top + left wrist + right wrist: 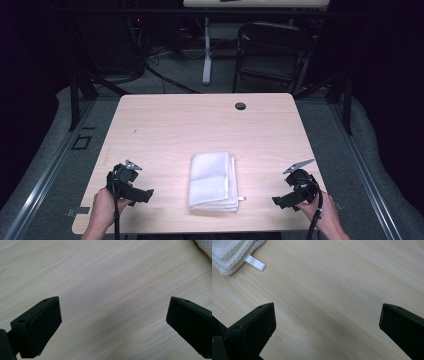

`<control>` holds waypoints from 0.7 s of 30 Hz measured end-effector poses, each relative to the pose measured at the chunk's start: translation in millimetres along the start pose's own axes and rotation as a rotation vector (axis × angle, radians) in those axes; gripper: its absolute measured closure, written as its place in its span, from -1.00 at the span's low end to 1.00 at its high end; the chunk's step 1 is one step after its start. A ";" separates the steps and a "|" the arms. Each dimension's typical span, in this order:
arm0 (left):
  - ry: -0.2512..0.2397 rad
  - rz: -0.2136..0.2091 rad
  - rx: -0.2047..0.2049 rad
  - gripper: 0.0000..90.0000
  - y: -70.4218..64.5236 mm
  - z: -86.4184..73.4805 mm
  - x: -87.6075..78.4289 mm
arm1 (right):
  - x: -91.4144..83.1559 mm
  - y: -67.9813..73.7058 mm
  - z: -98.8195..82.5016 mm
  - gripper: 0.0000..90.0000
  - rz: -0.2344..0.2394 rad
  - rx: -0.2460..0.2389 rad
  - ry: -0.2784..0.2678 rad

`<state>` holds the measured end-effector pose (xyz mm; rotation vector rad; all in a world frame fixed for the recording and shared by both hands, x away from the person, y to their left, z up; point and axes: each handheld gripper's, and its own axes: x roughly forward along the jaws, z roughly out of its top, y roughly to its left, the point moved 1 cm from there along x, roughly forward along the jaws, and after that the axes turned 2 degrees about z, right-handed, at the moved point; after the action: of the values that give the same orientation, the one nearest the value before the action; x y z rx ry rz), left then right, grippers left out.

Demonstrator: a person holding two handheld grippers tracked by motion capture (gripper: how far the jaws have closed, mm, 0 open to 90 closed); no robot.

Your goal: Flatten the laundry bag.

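A folded white towel (212, 180) lies flat near the table's front edge, midway between my hands, with a small white tag (241, 198) sticking out at its near right corner. My left gripper (145, 193) rests low at the front left, jaws wide apart and pointing toward the towel, nothing between them. On the other side my right gripper (278, 201) is open too, aimed left at the towel. A towel corner (205, 247) shows top right in the left gripper view. The towel's edge (230, 255) and tag (256, 263) sit top left in the right gripper view.
The light wood table (200, 125) has a small dark round grommet (240, 106) near its far edge. A black folding chair (270, 52) and a desk leg (206, 50) stand beyond the table on the grey floor. Metal frame rails run along both sides.
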<state>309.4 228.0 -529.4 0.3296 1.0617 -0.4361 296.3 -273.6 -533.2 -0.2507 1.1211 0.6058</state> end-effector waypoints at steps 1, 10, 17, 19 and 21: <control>-0.001 -0.001 0.002 -0.99 -1.0 0.1 -0.2 | 0.1 0.6 0.4 -0.99 -0.001 0.002 -0.003; -0.015 -0.026 0.013 -0.99 -9.2 4.7 -2.5 | 0.8 1.6 1.0 -0.98 0.005 0.004 -0.006; -0.035 -0.047 0.064 -1.00 -31.1 13.8 -4.2 | 1.4 1.5 3.7 -0.97 0.013 -0.022 0.018; -0.040 -0.049 0.078 -1.00 -36.6 16.4 -2.8 | 1.6 2.5 4.3 -0.97 0.010 -0.013 0.003; -0.044 -0.074 0.077 -1.00 -41.3 17.1 -2.6 | 1.1 2.7 6.4 -0.96 0.010 -0.022 0.001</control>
<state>300.9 184.8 -521.5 0.3485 1.0186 -0.5493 300.0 -268.0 -531.1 -0.2644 1.1173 0.6272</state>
